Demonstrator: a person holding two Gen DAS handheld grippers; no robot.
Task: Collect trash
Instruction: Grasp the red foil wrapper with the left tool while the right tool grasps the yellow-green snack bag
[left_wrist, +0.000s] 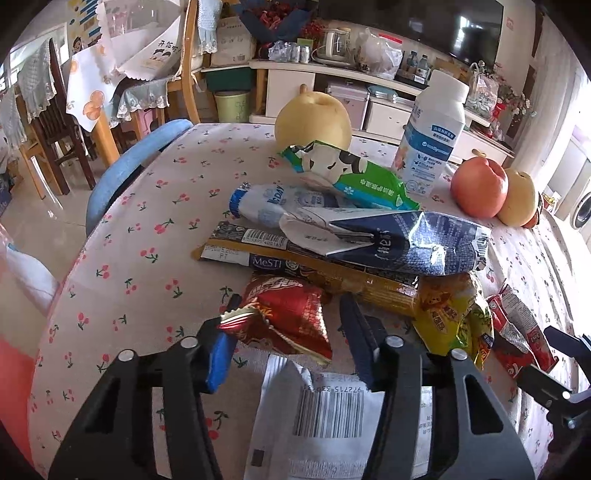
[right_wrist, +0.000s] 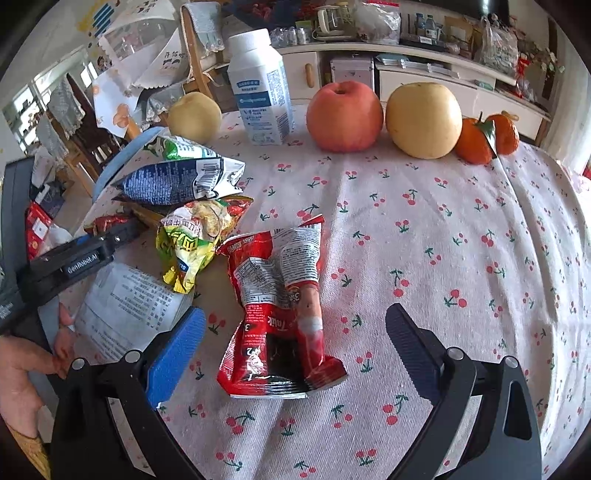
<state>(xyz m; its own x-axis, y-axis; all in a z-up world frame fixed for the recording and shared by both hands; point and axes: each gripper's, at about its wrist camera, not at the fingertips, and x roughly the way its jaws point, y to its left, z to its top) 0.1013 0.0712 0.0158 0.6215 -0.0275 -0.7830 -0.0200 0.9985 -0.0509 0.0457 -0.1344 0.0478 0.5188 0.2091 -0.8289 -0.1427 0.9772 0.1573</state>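
Closing the left gripper on the red-gold wrapper: we judge that as the step in hand. Its jaws stand part-way apart with the wrapper between them; the left pad touches the gold foil tip, the right pad still looks clear, so no clamp yet. We want the pads on the wrapper's bulk, not that tip, and clear of the white label under it, else we lift two or drag the pile.

Right of it, the yellow wrapper lies beside the red sachet.

The right gripper is wide apart, straddling the sachet, touching nothing. We should come down square and pinch mid-body.

The red-gold wrapper is crinkled, shiny foil, puffed, sitting at the near edge of the trash pile on the tablecloth. The sachet is flat, creased, torn open at the top, lying alone. Both are light and slippery, we judge.
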